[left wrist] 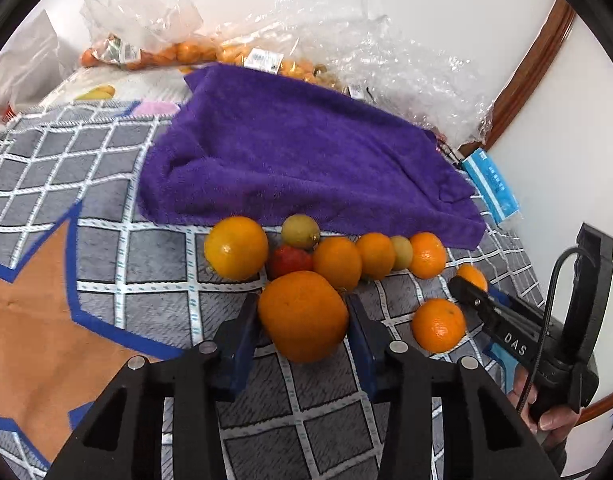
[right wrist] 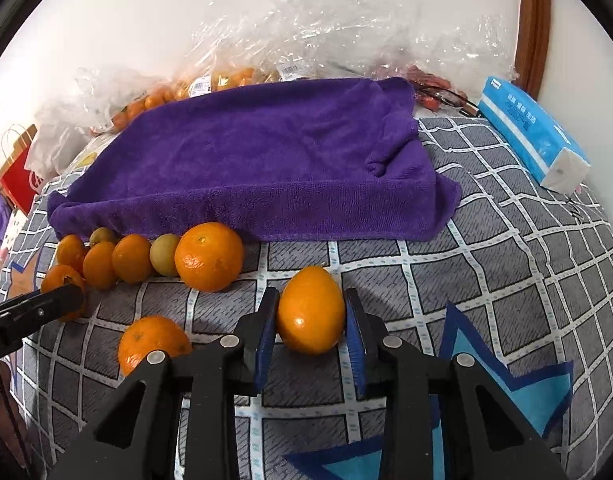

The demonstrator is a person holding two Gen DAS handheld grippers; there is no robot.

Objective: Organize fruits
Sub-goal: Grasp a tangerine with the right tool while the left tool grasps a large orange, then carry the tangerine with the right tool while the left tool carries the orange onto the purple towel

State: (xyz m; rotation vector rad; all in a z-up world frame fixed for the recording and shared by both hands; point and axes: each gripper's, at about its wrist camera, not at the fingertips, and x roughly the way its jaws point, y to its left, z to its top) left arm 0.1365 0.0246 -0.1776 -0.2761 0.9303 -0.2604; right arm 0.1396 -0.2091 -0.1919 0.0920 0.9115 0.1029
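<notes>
In the left wrist view my left gripper (left wrist: 302, 316) is shut on a large orange (left wrist: 303, 316), its blue pads touching both sides. Behind it a row of fruit lies along the purple towel's (left wrist: 306, 152) front edge: a big orange (left wrist: 236, 247), a red fruit (left wrist: 289, 261), a green-yellow fruit (left wrist: 300, 231) and several small oranges (left wrist: 376, 255). In the right wrist view my right gripper (right wrist: 311, 312) is shut on an oval orange (right wrist: 311, 312). A round orange (right wrist: 209, 257) and a loose orange (right wrist: 153, 343) lie to its left.
The fruit lies on a grey checked cloth (right wrist: 486, 260). Clear plastic bags with small oranges (left wrist: 178, 52) sit behind the towel against the wall. A blue tissue pack (right wrist: 534, 136) lies at the right. A red paper bag (right wrist: 20, 176) stands far left.
</notes>
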